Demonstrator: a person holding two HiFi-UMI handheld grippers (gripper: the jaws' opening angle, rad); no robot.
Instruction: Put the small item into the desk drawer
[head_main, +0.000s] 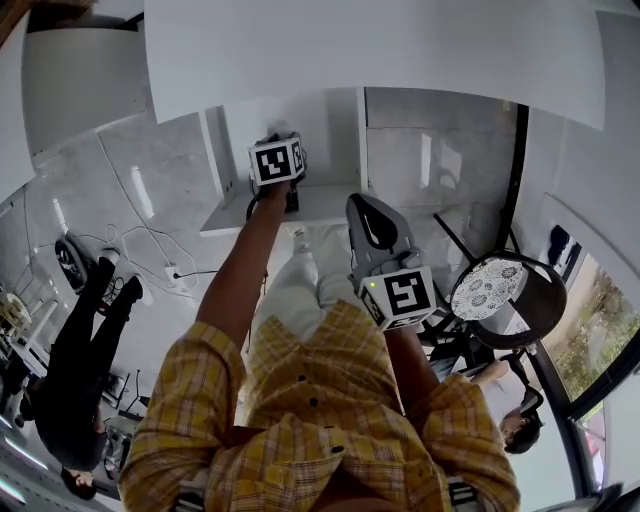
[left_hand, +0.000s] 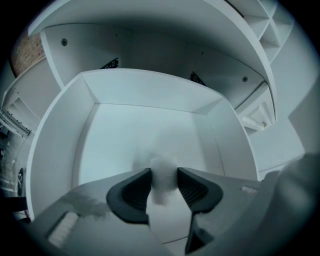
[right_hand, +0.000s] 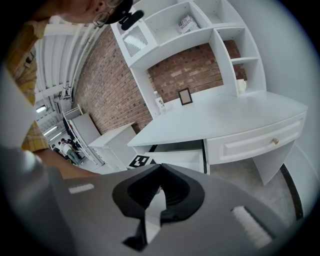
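Step in hand: placing. The left gripper (left_hand: 163, 181) hangs over the open drawer (left_hand: 55, 145), jaws narrow and clamped on the small item (left_hand: 162, 165). The right gripper (right_hand: 160, 170) is held back from the desk (right_hand: 225, 117), jaws together and empty.

Next move, as judged: lower the item to the drawer floor, then open the jaws.

The item is a white blur, so its kind cannot be told. The gripper body hides the drawer front.
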